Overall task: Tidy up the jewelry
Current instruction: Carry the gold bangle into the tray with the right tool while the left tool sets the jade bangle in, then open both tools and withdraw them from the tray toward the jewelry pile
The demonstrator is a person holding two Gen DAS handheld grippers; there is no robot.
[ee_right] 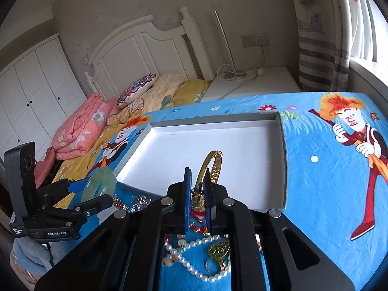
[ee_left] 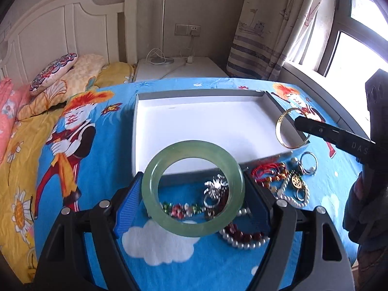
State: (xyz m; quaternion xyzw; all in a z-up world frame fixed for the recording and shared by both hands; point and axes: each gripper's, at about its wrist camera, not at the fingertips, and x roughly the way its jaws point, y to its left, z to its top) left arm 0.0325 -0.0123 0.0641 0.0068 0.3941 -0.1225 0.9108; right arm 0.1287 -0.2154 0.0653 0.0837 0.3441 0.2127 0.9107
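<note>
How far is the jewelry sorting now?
Nothing looks done: the white tray is empty. In hand: the left gripper holds the green bangle, and the right gripper holds the gold bangle above the tray. Left: pearl necklaces, red cord and rings lie on the blue cloth.

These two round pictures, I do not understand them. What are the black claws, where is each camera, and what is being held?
A person holds two handheld tools, each with two fingers and a wide-angle camera looking along them. The left tool's picture shows the left gripper clamping a pale green stone bangle. The right tool's picture shows the right gripper shut on a thin gold metal bangle. Ahead lies an empty shallow white cardboard tray on a blue cartoon-printed cloth. A heap of mixed beads and pearl strings lies before the tray.
</note>
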